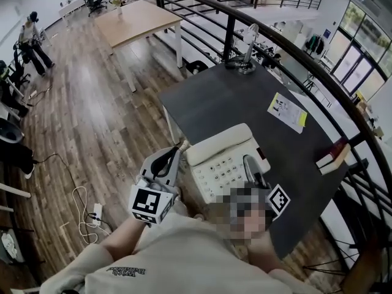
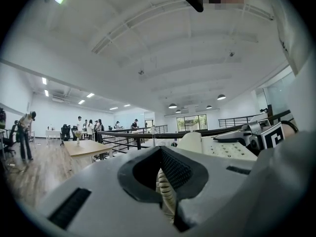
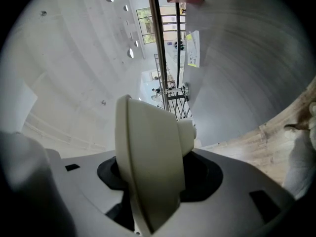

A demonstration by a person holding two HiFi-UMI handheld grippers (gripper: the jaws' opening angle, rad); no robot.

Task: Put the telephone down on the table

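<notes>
The cream telephone (image 1: pixel 222 158) with its keypad lies at the near left corner of the dark table (image 1: pixel 233 100); I cannot tell whether it rests on the top or hangs just above it. My right gripper (image 1: pixel 249 164) is shut on the phone's right side. In the right gripper view the cream body (image 3: pixel 148 152) fills the gap between the jaws of the right gripper (image 3: pixel 148 186). My left gripper (image 1: pixel 177 153) sits at the phone's left corner. In the left gripper view the left gripper (image 2: pixel 167 184) is shut on the phone's coiled cord (image 2: pixel 166 194).
On the table lie a yellow-edged paper (image 1: pixel 286 111), stacked books (image 1: pixel 334 155) at the right edge and a lamp base (image 1: pixel 242 61) at the far end. A black railing (image 1: pixel 288 48) runs behind it. A wooden table (image 1: pixel 136 21) stands farther off. Cables and a power strip (image 1: pixel 93 212) lie on the floor at left.
</notes>
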